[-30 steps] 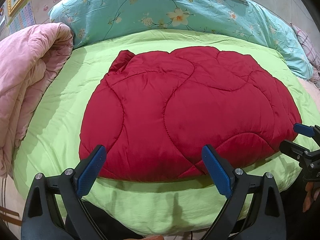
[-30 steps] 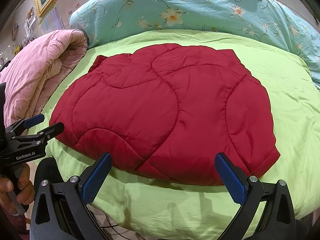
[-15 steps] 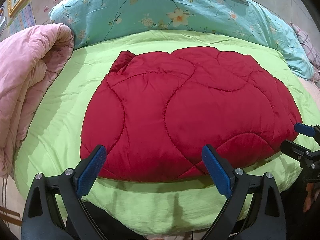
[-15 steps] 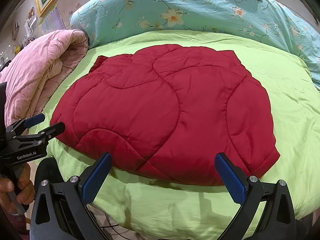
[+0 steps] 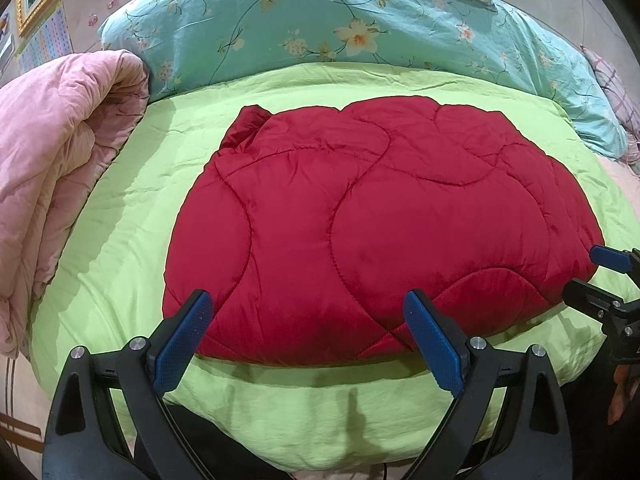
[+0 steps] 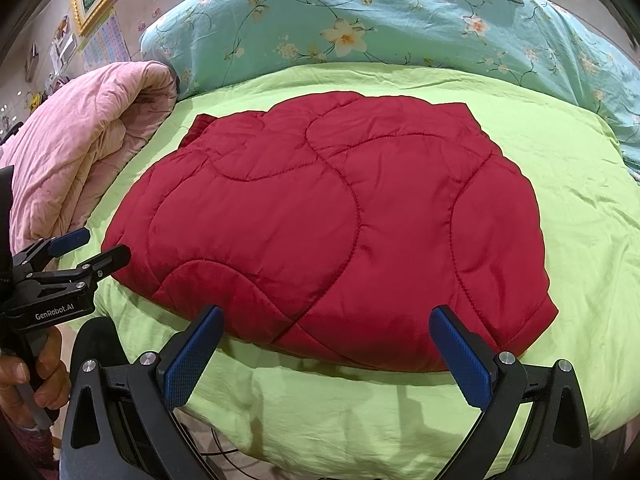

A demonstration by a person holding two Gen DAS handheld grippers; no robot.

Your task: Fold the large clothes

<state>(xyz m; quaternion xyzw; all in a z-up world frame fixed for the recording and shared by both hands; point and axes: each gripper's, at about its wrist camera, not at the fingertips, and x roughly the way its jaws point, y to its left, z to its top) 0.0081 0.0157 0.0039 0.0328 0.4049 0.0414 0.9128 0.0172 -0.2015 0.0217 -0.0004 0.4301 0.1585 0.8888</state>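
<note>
Red quilted jacket [image 5: 376,232] spread in a compact bundle at the middle of the green bedsheet [image 5: 120,216], near hem toward the bed's edge — likely laid there for reach. Left gripper [image 5: 312,332] and right gripper [image 6: 328,344] poised just short of that hem, fingers spread wide, gripping nothing. Pink comforter [image 5: 52,152] heaped at the left, floral duvet [image 5: 320,16] beyond — both apart from the jacket.

left wrist view: red quilted jacket [image 5: 376,232] sits a touch lower and further right in frame than 1 s ago | right wrist view: jacket [image 6: 332,224] edges slightly right and down | folds, both grippers' spread: no visible change
</note>
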